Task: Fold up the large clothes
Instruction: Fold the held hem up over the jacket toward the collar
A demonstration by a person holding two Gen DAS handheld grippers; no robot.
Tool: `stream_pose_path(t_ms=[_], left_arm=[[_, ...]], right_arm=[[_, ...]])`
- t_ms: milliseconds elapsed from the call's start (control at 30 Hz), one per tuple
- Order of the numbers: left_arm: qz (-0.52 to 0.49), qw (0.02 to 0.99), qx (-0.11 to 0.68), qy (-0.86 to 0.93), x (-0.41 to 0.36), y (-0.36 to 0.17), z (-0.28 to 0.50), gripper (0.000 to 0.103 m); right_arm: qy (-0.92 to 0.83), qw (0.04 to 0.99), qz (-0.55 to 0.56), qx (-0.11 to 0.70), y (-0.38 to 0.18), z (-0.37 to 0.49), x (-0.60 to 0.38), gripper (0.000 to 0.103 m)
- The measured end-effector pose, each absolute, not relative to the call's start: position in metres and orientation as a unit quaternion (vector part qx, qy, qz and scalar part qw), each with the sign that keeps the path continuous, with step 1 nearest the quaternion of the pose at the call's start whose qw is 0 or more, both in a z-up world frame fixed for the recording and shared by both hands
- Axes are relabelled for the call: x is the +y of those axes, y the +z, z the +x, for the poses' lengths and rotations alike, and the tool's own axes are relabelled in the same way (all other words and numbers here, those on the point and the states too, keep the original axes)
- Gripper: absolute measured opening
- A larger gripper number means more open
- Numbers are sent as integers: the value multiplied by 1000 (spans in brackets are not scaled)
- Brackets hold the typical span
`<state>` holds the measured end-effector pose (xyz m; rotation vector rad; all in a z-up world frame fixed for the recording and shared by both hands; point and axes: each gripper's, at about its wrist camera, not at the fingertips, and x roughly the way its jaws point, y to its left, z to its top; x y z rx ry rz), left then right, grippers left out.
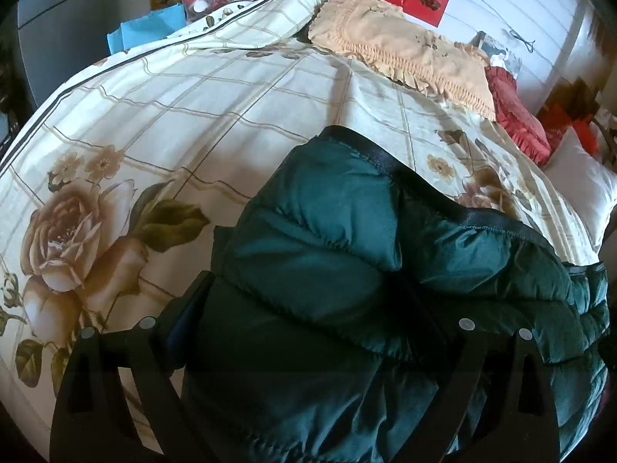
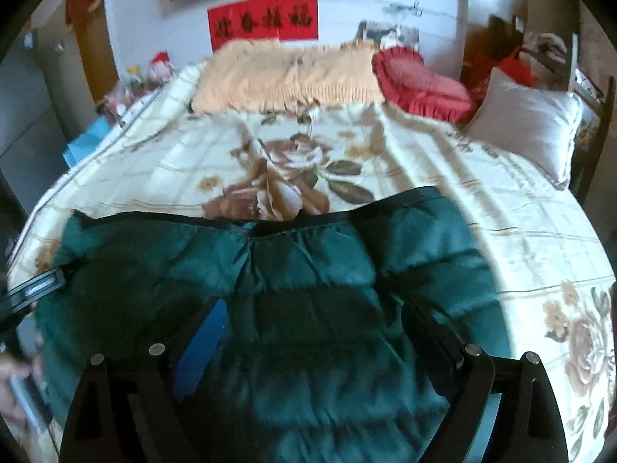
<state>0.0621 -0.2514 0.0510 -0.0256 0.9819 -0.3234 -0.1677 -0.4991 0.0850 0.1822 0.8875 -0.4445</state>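
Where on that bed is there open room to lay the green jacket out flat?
Open bedspread lies between the green jacket and the peach pillow, and left of the jacket around the big printed rose. The headboard end is crowded: peach pillow, red cushion, white pillow.

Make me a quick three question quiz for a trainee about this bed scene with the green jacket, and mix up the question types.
1. True or false: the green puffer jacket lies on the floral bedspread.
2. Which cushion sits between the peach pillow and the white pillow? A. blue B. red C. black
3. Fill in: the banner on the wall is ___ with black characters.

Key: 1 true; 2 B; 3 red
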Motion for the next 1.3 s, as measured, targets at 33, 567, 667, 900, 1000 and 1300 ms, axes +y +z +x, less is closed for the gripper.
stream_pose_path(t_ms=[33, 567, 667, 900, 1000, 1300], left_arm=[[-13, 870, 468, -155, -252, 51, 62, 94], [8, 887, 434, -158, -241, 80, 36, 94], [6, 895, 410, -173, -234, 95, 18, 94], [8, 899, 385, -210, -233, 108, -20, 94], [22, 895, 391, -215, -239, 99, -27, 94], [79, 891, 402, -194, -260, 69, -25, 94]], right_arm=[[-218, 876, 83, 422, 86, -178, -501, 90], [-220, 881, 103, 406, 94, -211, -485, 92], [-188, 894, 112, 391, 106, -212, -466, 92], [-143, 898, 85, 408, 88, -181, -416, 92], [-142, 893, 74, 420, 70, -168, -405, 92], [-173, 875, 57, 450, 37, -140, -410, 96]])
